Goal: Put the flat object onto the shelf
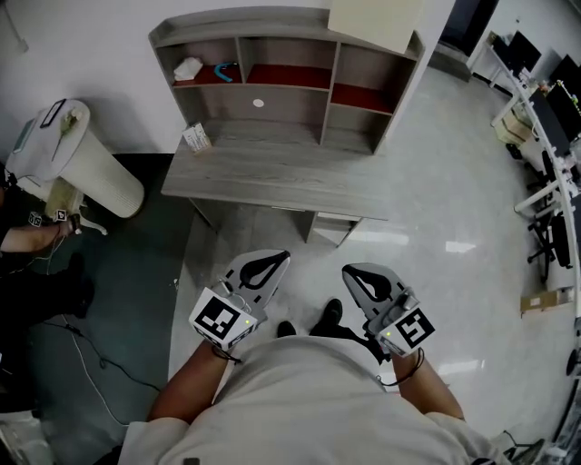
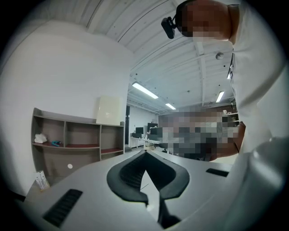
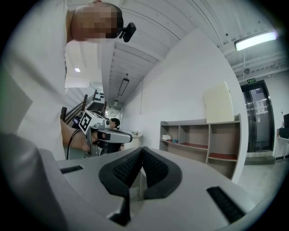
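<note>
We face the grey wooden shelf unit [image 1: 238, 20] at twelve o'clock, left gripper [image 1: 283, 258] and right gripper [image 1: 349, 271] closed, empty. The cream flat board [image 1: 377, 23] sits atop it; placing seems done, with no further move needed.

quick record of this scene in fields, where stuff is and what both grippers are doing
setting: gray desk with a shelf unit at its back
flat object: cream board standing on top of the shelf unit, right end
left gripper: shut, empty, low near the person's body
right gripper: shut, empty, low near the body
upper left compartment: white wad, teal item
desk top: small card at the left
</note>
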Demonstrator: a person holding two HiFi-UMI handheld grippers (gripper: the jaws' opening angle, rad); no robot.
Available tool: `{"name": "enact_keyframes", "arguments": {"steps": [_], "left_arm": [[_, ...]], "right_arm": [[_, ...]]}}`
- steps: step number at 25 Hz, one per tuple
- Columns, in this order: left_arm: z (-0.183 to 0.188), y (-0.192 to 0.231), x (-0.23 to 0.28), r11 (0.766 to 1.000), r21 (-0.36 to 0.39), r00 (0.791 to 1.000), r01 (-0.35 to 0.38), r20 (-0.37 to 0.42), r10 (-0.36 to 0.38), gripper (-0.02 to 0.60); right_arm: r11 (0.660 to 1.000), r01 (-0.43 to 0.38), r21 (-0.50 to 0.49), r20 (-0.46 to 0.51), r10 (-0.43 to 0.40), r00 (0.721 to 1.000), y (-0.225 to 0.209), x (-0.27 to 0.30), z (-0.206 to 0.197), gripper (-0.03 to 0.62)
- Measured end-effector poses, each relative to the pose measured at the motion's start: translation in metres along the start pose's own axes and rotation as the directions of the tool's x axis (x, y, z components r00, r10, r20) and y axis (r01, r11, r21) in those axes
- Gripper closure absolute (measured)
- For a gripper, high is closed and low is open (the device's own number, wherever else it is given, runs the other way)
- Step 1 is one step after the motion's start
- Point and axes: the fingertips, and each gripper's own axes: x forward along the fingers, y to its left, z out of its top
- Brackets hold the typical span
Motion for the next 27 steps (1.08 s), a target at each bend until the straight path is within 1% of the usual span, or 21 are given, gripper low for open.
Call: {"name": "enact_keyframes", "arguments": {"steps": [2,3,6,12,15,17,23,27], "left_arm": [[-0.008,-0.006,-0.009,1.0,-0.023,0.999,0.014,-0.031,-0.015,0.568],[-0.01,-0.007,-0.013,0.999,-0.03,0.999,0.018,-0.032,-0.019,0.568],[-0.01,-0.011,-0.022,0.999,-0.04,1.0,0.029,-0.011,-0.029,0.568],[-0.012,-0.018,-0.026,0.999,-0.022,0.999,0.047,0.005,-0.047,0.568],[-0.014,-0.022,-0.023,0.999,-0.011,0.999,0.053,-0.004,-0.054,0.568],[-0.014,-0.023,-0.02,0.999,-0.012,0.999,0.053,0.0,-0.053,0.568],[-0.014,-0.028,-0.01,0.999,-0.006,0.999,0.049,-0.009,-0.049,0.568],[-0.015,-0.027,0.0,0.999,-0.017,0.999,0.044,-0.002,-0.044,0.568]], "right_arm": [[0.999,0.004,-0.038,0.035,-0.003,0.999,0.009,-0.001,-0.001,0.574],[0.999,0.006,-0.05,0.046,-0.004,0.999,0.013,-0.002,-0.001,0.574],[0.999,0.013,-0.053,0.04,-0.011,0.999,0.022,-0.006,-0.003,0.574],[0.998,0.034,-0.058,0.054,-0.031,0.998,0.03,-0.014,-0.003,0.574],[0.999,0.047,-0.019,-0.008,-0.047,0.999,0.032,-0.018,-0.011,0.574],[0.998,0.052,-0.016,-0.023,-0.053,0.998,0.032,-0.021,-0.014,0.574],[0.998,0.052,-0.017,-0.027,-0.053,0.998,0.024,-0.025,-0.014,0.574],[0.999,0.047,-0.024,-0.021,-0.047,0.999,0.015,-0.026,-0.016,0.574]]}}
